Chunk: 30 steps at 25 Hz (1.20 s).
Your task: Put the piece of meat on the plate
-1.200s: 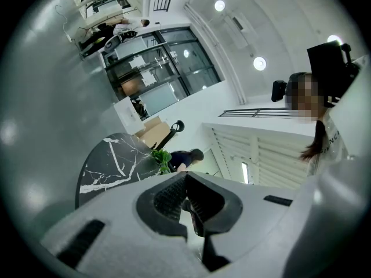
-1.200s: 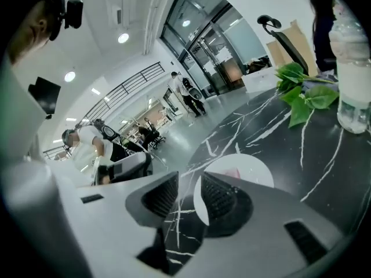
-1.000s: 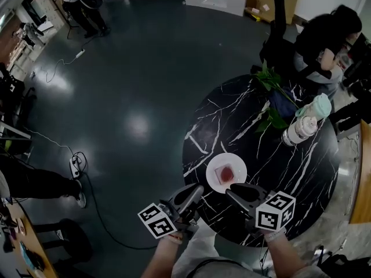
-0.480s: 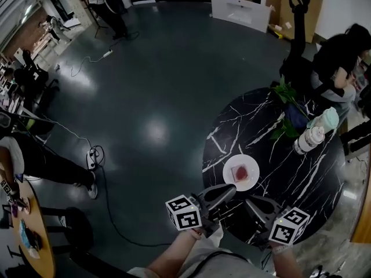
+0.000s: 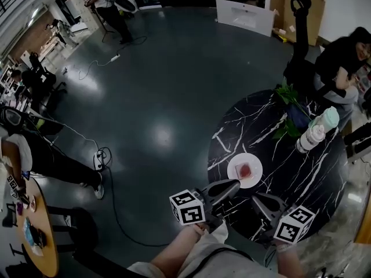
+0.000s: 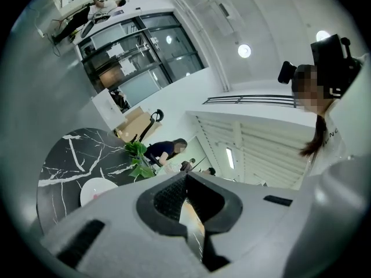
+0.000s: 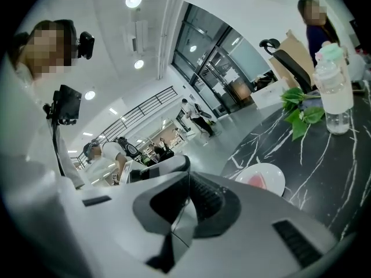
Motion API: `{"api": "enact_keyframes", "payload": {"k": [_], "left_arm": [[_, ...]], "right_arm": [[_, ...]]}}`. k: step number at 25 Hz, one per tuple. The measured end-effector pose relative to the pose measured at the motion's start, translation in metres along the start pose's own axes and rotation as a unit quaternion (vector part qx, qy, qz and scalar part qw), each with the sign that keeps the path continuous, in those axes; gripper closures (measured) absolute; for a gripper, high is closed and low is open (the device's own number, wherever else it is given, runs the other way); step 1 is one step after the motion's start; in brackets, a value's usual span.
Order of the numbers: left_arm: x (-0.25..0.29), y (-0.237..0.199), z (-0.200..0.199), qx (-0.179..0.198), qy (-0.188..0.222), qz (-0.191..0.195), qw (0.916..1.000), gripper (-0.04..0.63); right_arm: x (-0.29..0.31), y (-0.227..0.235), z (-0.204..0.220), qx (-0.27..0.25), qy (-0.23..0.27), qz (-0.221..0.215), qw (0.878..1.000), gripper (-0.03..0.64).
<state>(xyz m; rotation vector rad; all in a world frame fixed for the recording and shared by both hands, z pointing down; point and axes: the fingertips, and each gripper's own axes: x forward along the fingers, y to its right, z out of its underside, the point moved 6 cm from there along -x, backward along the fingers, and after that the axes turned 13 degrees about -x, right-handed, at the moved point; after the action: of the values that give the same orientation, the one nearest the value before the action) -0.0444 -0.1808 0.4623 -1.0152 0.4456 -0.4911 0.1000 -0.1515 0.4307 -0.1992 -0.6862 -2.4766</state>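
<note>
Meat [image 5: 246,170] seen on plate [image 5: 234,168], lower right, on desk [image 5: 290,172]. Task judged done. Left gripper [image 5: 236,183] jaws together, empty. Right gripper [image 5: 255,197] jaws closing, nothing between. Next: nothing to be grabbed.

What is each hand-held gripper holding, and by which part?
Nothing. The left hand-held gripper is shut and empty; the right hand-held gripper has jaws closing with nothing between. The red piece of meat lies on the round white plate.
</note>
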Motion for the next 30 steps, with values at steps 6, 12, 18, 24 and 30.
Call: {"api": "enact_keyframes", "payload": {"k": [6,12,18,24,30], "left_arm": [[-0.004,0.001,0.0,-0.002,0.004,-0.001,1.0,0.586],[-0.009,-0.006,0.001,-0.01,0.011,-0.004,0.9999,0.586],[-0.011,-0.012,0.0,-0.017,0.018,-0.004,0.9997,0.586],[-0.013,-0.019,0.002,-0.027,0.02,-0.008,0.9994,0.586],[-0.01,-0.028,-0.003,-0.029,0.022,-0.012,0.9992,0.586]], "right_arm": [[-0.003,-0.005,0.0,-0.006,-0.002,0.002,1.0,0.603],[-0.005,-0.008,0.0,-0.017,-0.009,0.009,1.0,0.604],[-0.001,-0.008,0.0,-0.016,-0.016,0.011,1.0,0.604],[0.004,-0.007,0.001,-0.013,-0.023,0.012,1.0,0.604],[0.009,0.001,0.003,-0.01,-0.03,0.015,0.999,0.604]]}}
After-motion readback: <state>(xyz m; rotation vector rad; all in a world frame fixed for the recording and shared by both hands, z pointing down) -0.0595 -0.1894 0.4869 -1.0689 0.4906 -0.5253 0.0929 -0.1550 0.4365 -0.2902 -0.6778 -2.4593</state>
